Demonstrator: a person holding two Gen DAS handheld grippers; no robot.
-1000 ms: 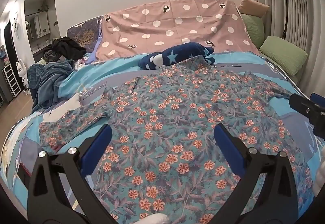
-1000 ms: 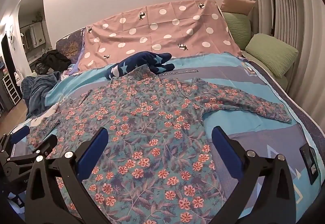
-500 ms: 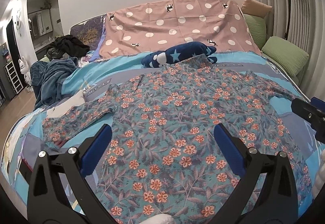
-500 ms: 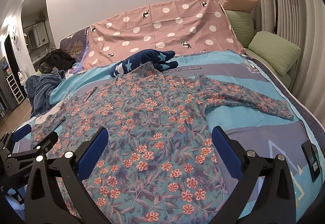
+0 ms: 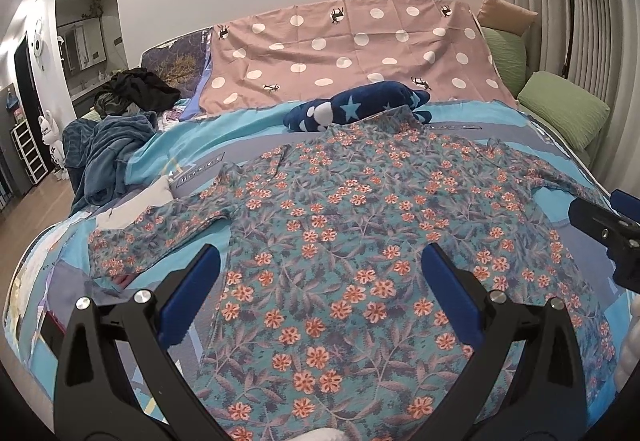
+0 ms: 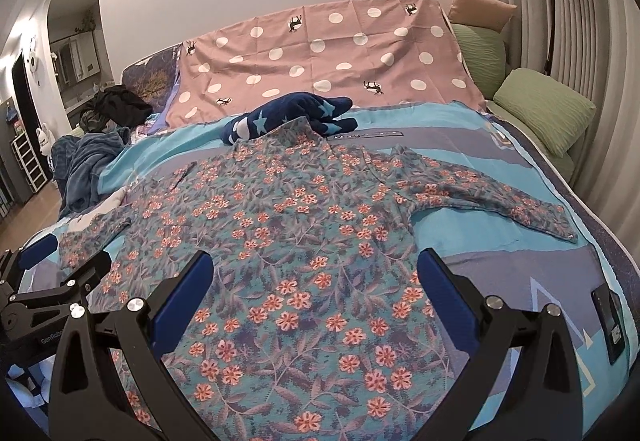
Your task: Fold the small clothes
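Grippers (image 5: pixel 320 291) (image 6: pixel 314 289) gape wide above floral shirt (image 5: pixel 360 225), holding nothing.

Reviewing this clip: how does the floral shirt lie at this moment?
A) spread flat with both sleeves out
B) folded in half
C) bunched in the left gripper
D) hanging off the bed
A: the floral shirt lies spread flat on the bed, with a sleeve out to each side, and both grippers are open and empty.

Left gripper (image 5: pixel 320 277) above near hem of shirt (image 5: pixel 360 241), jaws spread wide, holding nothing. Right gripper (image 6: pixel 314 277) beside it over same hem, jaws wide, empty.
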